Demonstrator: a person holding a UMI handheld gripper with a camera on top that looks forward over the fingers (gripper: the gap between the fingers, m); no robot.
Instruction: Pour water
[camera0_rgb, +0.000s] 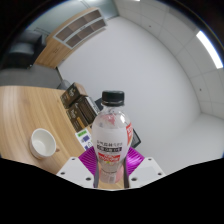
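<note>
A clear plastic bottle (112, 135) with a black cap and a pink-and-white label stands upright between my fingers, lifted above the wooden table (25, 110). My gripper (111, 166) is shut on the bottle's lower body, the magenta pads (88, 160) pressing on both sides. A white cup (42, 143) sits on the table below and to the left of the bottle, open side up. The bottle's base is hidden behind the gripper.
A dark box-like object (73, 99) and some light packages (85, 118) lie on the table's far part, just left of the bottle. A wooden cabinet (72, 33) hangs high on the white wall behind.
</note>
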